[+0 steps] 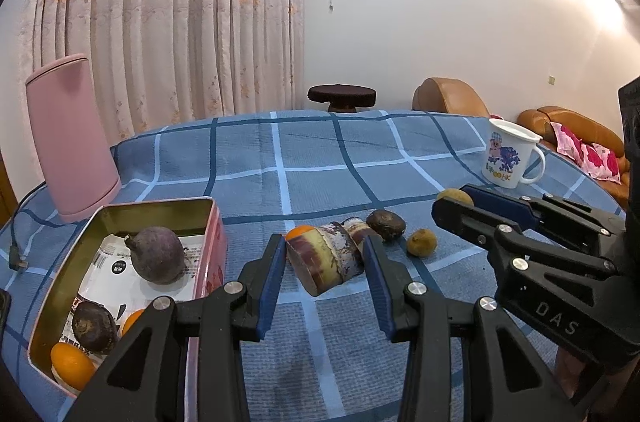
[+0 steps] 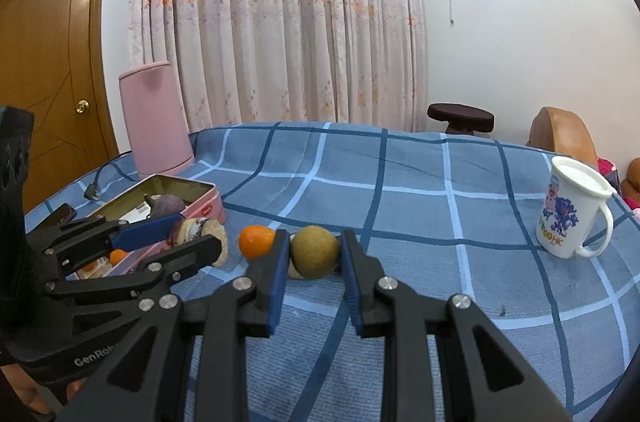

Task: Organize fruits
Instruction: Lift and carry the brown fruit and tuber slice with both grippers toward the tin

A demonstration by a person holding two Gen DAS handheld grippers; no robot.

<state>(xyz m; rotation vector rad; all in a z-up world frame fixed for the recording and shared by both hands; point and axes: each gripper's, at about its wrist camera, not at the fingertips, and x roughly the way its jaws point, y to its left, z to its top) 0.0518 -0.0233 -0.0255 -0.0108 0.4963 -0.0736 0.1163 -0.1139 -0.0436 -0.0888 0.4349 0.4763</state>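
Trouble can come from both sides at once, I judge. My left gripper (image 1: 325,272) has its jaws spread around the short purple-and-cream sugarcane chunk (image 1: 323,259) in the lower middle of the left view. I see a gap at each blue pad, so nothing is held yet. This chunk is a cylinder lying tilted on the blue checked cloth (image 1: 320,158), and its peeling skin looks smooth. If I close off centre, it may roll or squirt out toward the second cane piece (image 1: 357,228) and the small orange fruit (image 1: 299,232) just behind it.

My right gripper (image 2: 314,264) stands with jaws parted around the round greenish-yellow fruit (image 2: 314,251) in the middle of the right view. The left pad seems to touch it; at the right pad I cannot tell. Being round, it may slip forward if pinched too far back.

Both fruits must go to the open pink metal tin (image 1: 120,212) at the lower left of the left view, which already holds a dark purple beet-like fruit (image 1: 158,254) and oranges. Both grippers sit near each other, so they may collide on the way there.
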